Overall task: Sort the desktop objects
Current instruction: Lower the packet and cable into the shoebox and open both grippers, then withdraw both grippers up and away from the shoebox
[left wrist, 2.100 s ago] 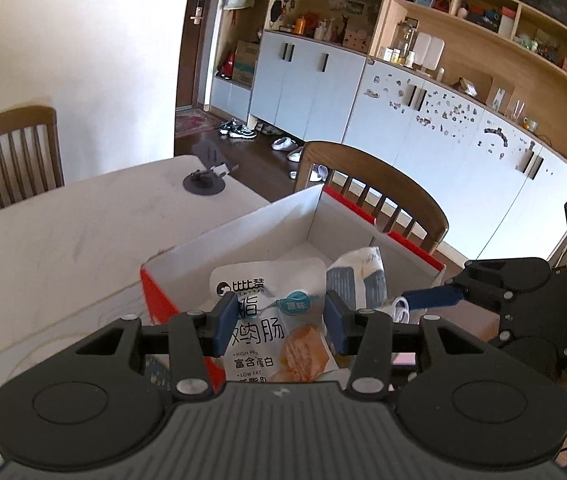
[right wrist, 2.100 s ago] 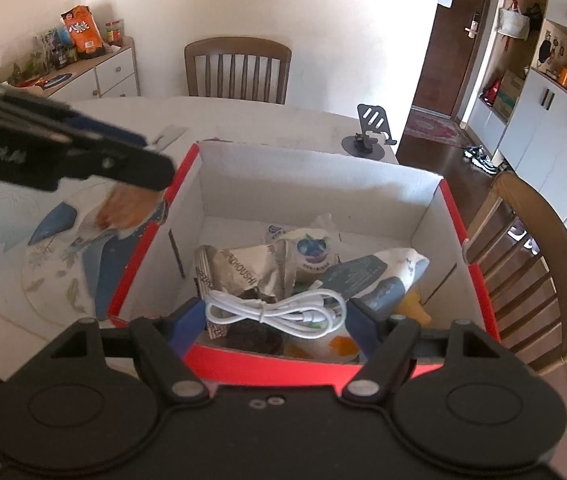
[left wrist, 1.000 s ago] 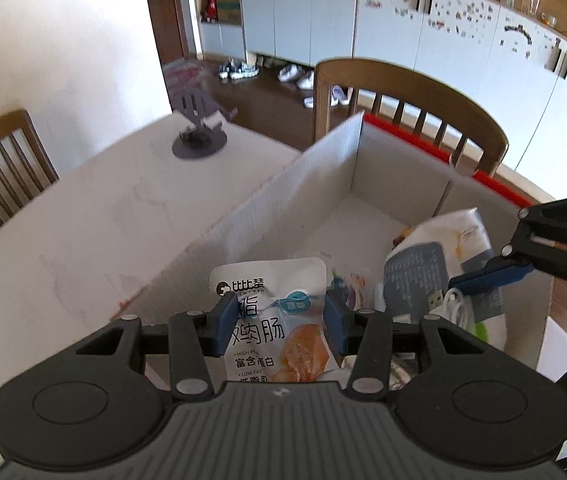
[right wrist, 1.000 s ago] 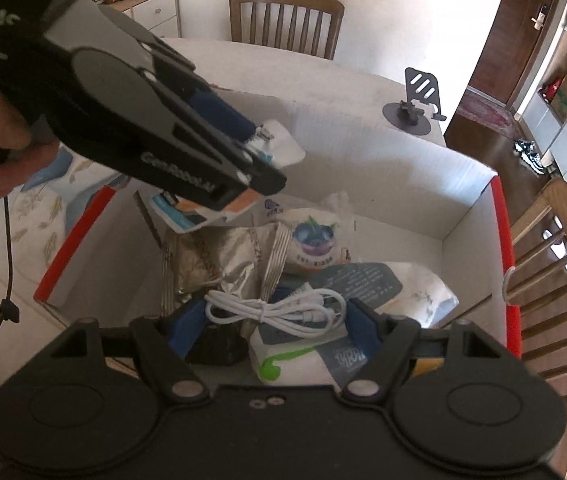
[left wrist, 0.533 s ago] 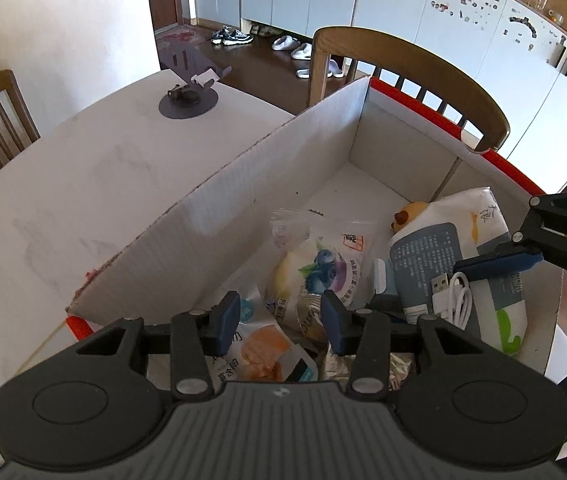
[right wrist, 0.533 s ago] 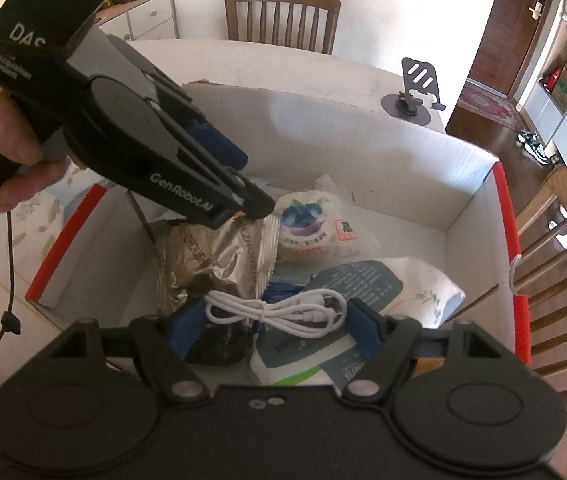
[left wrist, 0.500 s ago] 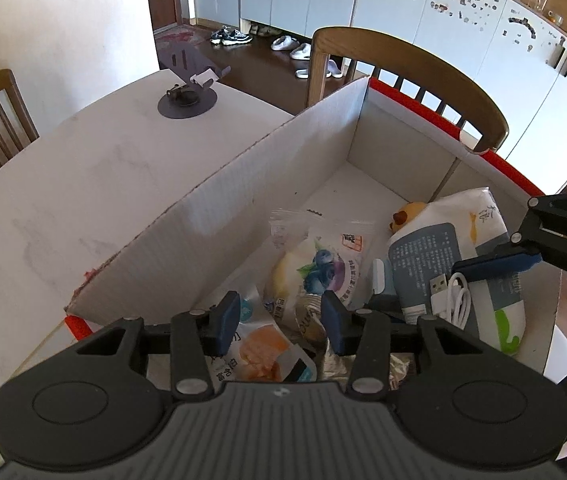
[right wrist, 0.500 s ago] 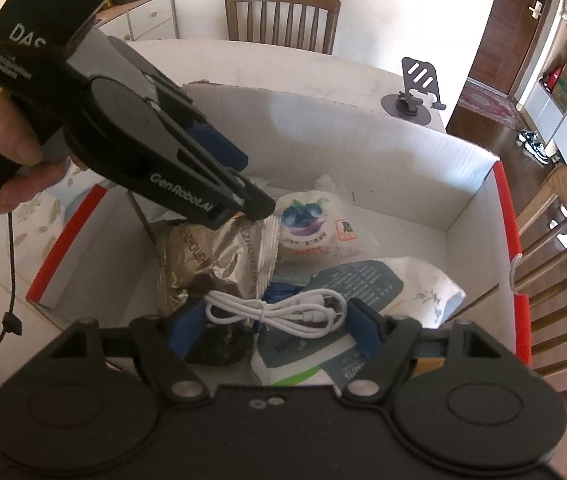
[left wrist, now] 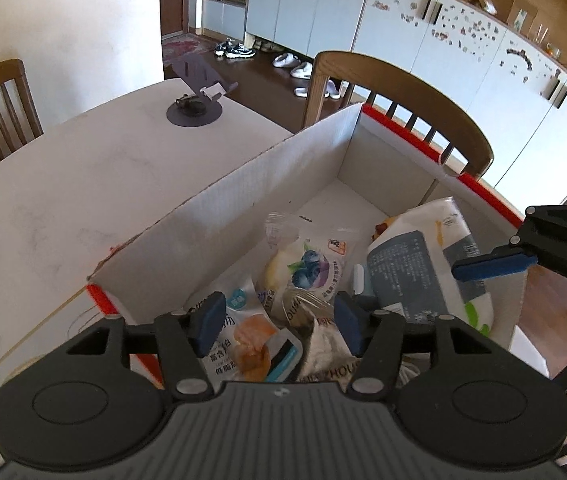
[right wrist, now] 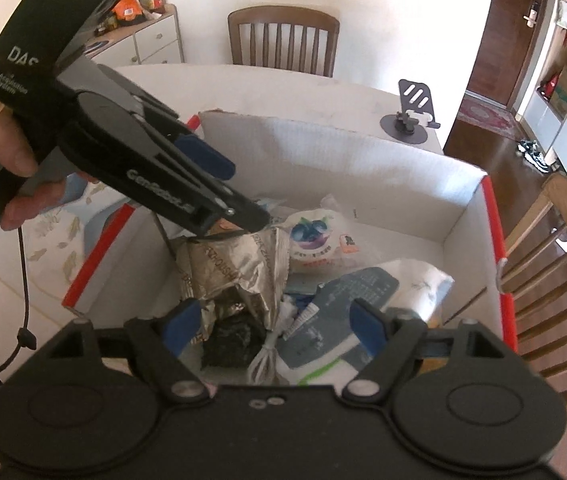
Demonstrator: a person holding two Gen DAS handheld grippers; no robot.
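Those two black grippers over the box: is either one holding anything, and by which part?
Nothing is held. The left gripper is opening above the snack packet; the right gripper is opening too, with the cable loose beneath it.

the right gripper is seen with jaws opening wide over the cardboard box; a white cable and silver packet lie between its fingers, unpressed. the left gripper is angled in beyond them.
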